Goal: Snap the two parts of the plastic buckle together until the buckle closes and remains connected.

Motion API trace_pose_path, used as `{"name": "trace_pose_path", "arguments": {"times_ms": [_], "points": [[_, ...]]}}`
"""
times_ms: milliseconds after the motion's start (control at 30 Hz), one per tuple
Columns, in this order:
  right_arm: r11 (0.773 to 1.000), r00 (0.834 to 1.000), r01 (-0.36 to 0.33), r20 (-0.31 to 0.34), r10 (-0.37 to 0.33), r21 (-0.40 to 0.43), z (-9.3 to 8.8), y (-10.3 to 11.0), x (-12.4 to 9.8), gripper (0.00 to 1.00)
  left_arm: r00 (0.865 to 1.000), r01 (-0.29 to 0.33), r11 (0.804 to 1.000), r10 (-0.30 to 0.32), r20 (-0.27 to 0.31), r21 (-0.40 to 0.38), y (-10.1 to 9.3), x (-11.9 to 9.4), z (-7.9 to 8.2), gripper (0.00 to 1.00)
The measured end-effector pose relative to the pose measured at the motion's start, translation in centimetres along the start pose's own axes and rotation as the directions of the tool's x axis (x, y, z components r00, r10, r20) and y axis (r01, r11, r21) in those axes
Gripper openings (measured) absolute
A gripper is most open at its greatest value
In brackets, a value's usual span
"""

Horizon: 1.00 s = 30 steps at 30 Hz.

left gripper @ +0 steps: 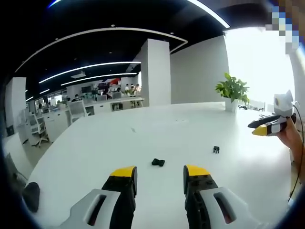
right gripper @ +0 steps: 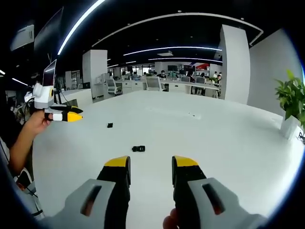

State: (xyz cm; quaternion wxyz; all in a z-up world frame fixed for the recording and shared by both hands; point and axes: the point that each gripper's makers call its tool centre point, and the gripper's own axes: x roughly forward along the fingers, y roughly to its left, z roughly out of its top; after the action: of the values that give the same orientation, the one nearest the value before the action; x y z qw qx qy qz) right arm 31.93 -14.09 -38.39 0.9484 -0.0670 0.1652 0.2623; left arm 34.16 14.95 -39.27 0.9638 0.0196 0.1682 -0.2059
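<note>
Two small black buckle parts lie apart on the white table (left gripper: 143, 138). In the left gripper view, one part (left gripper: 158, 162) rests just beyond my left gripper (left gripper: 160, 172), whose yellow-tipped jaws stand open with nothing between them. The other part (left gripper: 216, 150) lies farther right. A hand holds the right gripper (left gripper: 269, 126) above the table's right edge. In the right gripper view, one buckle part (right gripper: 138, 148) lies a little ahead of my open, empty right gripper (right gripper: 151, 163), and the second part (right gripper: 110, 125) is farther off to the left. The left gripper (right gripper: 62, 114) hovers at the left, held by a hand.
A potted plant (left gripper: 232, 90) (right gripper: 291, 100) stands at the table's far side. A monitor (right gripper: 50, 71) sits beyond the table's left edge. A dark rounded object (left gripper: 31, 195) lies off the table's near left edge. Office desks, chairs and people fill the background.
</note>
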Motion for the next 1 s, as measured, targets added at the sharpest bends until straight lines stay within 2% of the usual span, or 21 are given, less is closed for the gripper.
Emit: {"name": "trace_pose_path", "arguments": {"times_ms": [467, 700, 1000], "points": [[1.000, 1.000, -0.031, -0.003, 0.031, -0.002, 0.7, -0.2, 1.3, 0.34, 0.999, 0.028, 0.999, -0.028, -0.021, 0.019, 0.6, 0.9, 0.0, 0.39], [0.998, 0.998, -0.069, 0.003, 0.069, 0.004, 1.0, 0.1, 2.0, 0.34, 0.998, 0.070, 0.996, -0.070, -0.003, 0.050, 0.0, 1.7, 0.5, 0.39], [0.996, 0.996, -0.087, -0.005, 0.087, -0.013, 1.1, 0.0, 2.8, 0.33, 0.996, 0.085, 0.994, -0.084, -0.030, 0.067, 0.2, 2.7, 0.1, 0.39]]}}
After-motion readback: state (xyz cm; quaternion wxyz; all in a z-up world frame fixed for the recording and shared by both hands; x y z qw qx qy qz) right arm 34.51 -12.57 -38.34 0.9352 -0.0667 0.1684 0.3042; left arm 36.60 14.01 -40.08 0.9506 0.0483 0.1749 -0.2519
